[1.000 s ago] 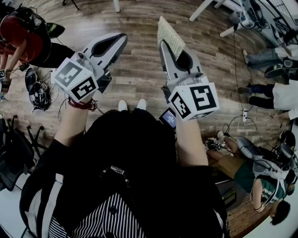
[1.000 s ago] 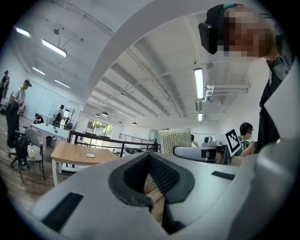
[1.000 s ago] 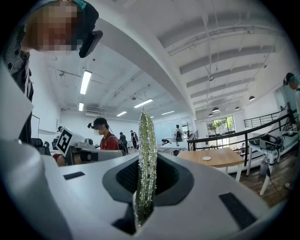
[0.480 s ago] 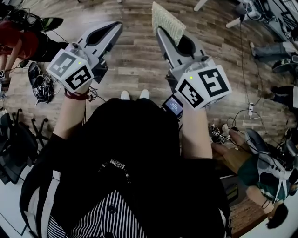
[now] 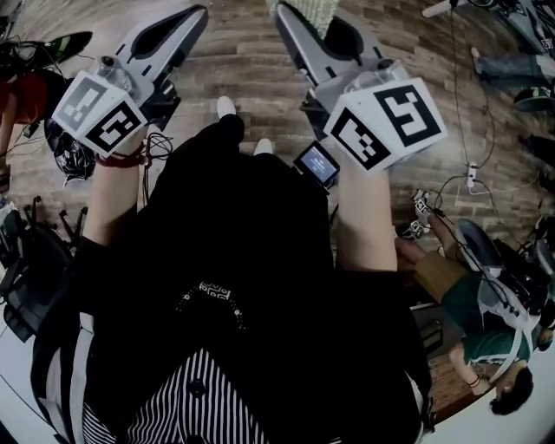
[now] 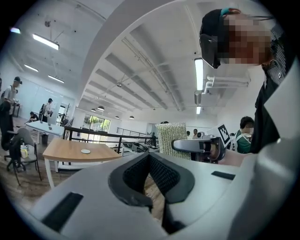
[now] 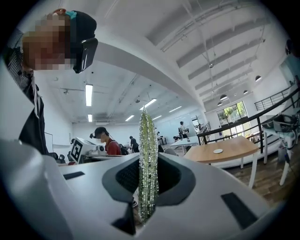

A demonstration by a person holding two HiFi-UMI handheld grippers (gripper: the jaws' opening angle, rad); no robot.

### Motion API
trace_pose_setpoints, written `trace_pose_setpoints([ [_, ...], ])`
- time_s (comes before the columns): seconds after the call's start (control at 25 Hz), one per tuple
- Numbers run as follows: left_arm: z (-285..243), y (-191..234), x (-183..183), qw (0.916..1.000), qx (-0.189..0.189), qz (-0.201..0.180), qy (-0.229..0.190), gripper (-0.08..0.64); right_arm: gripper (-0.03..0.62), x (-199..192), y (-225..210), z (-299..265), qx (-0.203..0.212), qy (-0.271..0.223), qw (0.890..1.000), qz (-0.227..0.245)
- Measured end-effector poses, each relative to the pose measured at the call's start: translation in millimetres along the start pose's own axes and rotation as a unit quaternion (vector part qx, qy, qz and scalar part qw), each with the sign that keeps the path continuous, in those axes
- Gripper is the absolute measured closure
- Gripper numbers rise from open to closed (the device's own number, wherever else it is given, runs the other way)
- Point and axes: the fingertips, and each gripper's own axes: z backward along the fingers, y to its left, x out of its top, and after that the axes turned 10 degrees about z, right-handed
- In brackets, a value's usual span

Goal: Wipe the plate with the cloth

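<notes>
Cloth [image 7: 146, 136]: pale green, knobbly weave. The right gripper view shows it edge-on, as a narrow upright strip. From the left gripper view its broad face [image 6: 171, 138] shows as a textured rectangle. In the head view only its lower edge [image 5: 316, 7] is in frame, at the top.

Plate [image 6: 85, 151]: small, white, round. It lies flat on a wooden table [image 6: 65, 152] across the room, well apart from both grippers.

Your left gripper [image 5: 198, 12] is held out ahead of your chest. Its jaws are closed tip to tip and hold nothing.

Your right gripper [image 5: 290, 13] is held out beside it, a gap between the two. Its jaws are clamped on the cloth, which rises above the tips.

Count: two grippers, one marker cube [image 5: 95, 113] on each, one cloth, one plate.
</notes>
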Motion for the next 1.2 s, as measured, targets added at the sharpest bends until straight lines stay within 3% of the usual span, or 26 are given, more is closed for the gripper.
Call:
trace_pose_setpoints([
  [0.28,-52.3,79.1,10.7,0.9998,-0.011,0.009,-0.01,0.565,0.549,-18.4,-54.5,-62.0,-0.01,0.013,1.0,0.0],
  [0.56,-113.1,187.4,91.5,0.9986,-0.051,0.0,-0.012,0.563,0.549,24.9,-129.6,-183.8,-0.015,0.02,1.0,0.018],
  [0.8,-152.9,283.1,129.8,0.9991,-0.042,0.004,-0.003,0.563,0.549,39.3,-197.5,-270.3,-0.015,0.017,1.0,0.015],
  [1.0,-156.9,353.3,141.6,0.9991,-0.026,0.033,-0.008,0.564,0.549,34.6,-221.0,-333.7,-0.005,0.03,1.0,0.007],
  [1.2,-162.2,376.5,130.2,0.9982,-0.021,0.055,-0.001,0.565,0.549,18.0,-233.8,-364.7,0.016,0.056,0.998,-0.001],
])
